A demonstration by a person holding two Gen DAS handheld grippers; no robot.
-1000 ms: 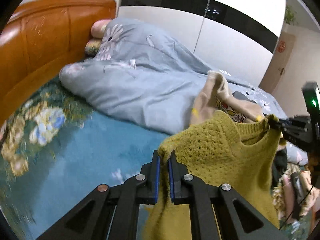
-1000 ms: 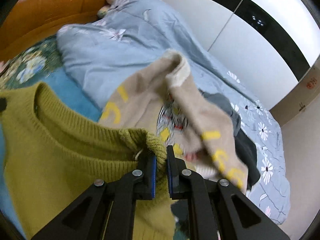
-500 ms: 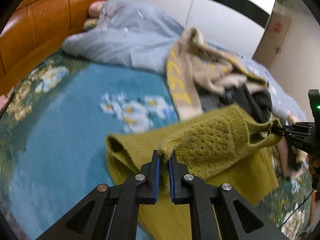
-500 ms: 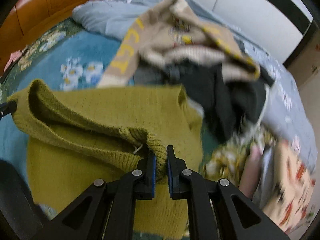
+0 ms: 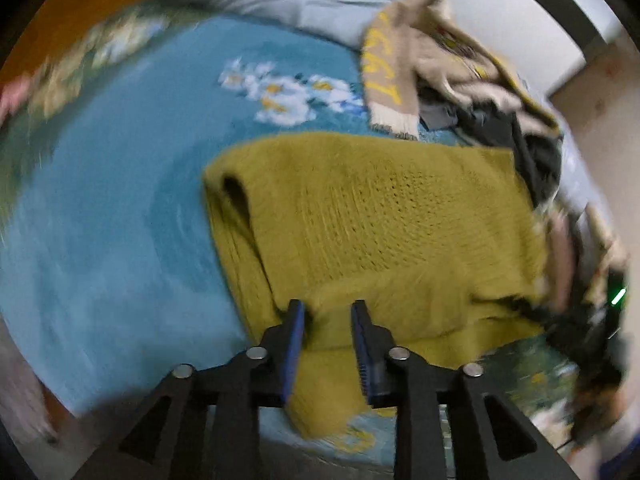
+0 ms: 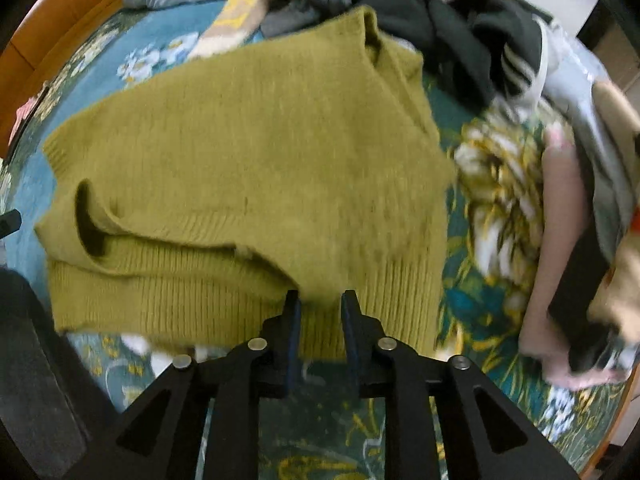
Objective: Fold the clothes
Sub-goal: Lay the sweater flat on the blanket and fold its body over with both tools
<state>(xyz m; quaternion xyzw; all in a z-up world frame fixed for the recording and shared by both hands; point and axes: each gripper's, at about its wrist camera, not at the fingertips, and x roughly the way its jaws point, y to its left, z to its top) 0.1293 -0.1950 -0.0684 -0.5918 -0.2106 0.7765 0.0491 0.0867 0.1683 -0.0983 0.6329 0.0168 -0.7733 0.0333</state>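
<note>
You have just laid the mustard sweater (image 6: pixel 256 152) doubled over on the bed (image 5: pixel 100 208), and both your left hand-held gripper (image 5: pixel 327 320) and right hand-held gripper (image 6: pixel 318 312) now stand apart, releasing it.

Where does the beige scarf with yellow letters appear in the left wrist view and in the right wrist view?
Left wrist view: beige scarf lies upper right of centre, beyond the far edge of the yellow-green sweater.
Right wrist view: the scarf is at the top, left of centre, partly cut off.
Shared landmark: the white flowers on the blue bedspread, beside the scarf's end.
</note>
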